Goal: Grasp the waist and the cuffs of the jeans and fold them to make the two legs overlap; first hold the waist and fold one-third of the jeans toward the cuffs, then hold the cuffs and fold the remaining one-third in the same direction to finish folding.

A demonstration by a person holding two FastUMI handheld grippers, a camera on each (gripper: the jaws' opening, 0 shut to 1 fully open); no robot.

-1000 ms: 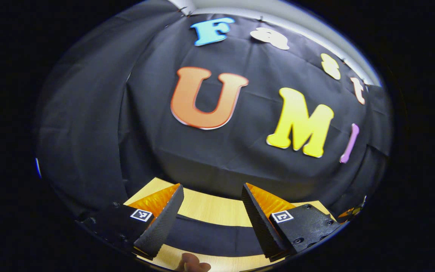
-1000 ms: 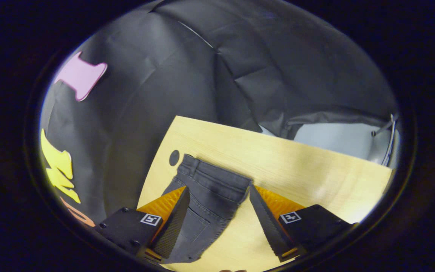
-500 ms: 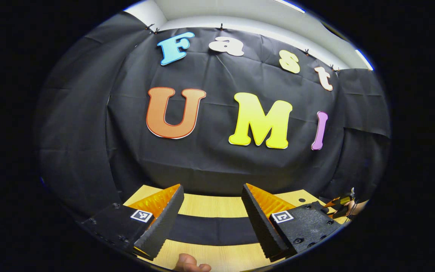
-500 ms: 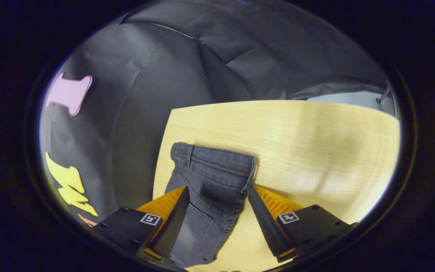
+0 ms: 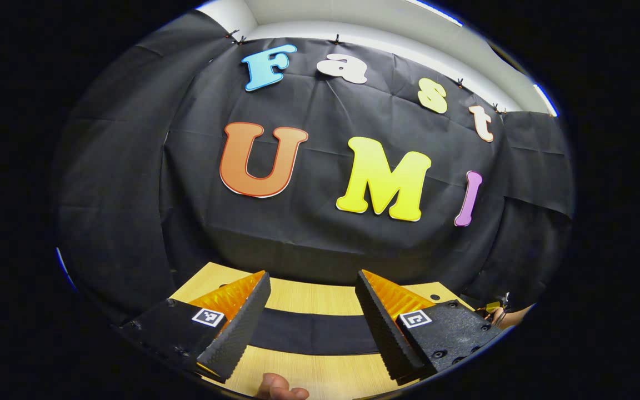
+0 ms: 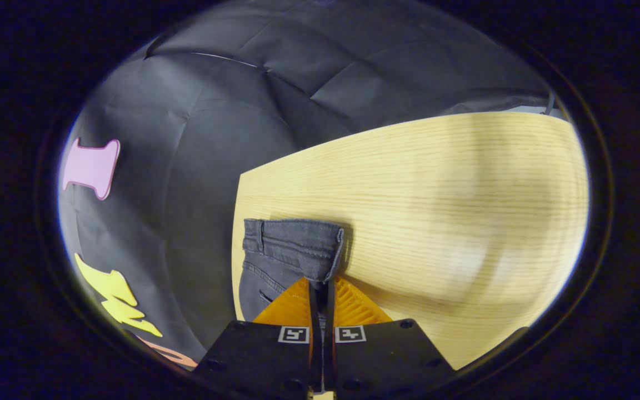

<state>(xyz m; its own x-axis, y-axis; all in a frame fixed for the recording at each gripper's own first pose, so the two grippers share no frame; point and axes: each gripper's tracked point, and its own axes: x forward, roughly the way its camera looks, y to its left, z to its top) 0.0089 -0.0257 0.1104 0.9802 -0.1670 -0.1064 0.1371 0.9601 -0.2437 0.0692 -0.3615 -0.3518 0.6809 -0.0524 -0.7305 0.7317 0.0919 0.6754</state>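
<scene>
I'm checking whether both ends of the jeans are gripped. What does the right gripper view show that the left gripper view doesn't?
Right gripper view: the right gripper shut on the waist of the jeans. Left gripper view: the left gripper open above a dark band of jeans, with a fingertip at the bottom edge. Both show the wooden table and the black cloth wall.

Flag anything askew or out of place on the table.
Nothing stands out. The jeans lie flat on the table, the right gripper shut on the waist corner, the left gripper open above the dark legs.
</scene>
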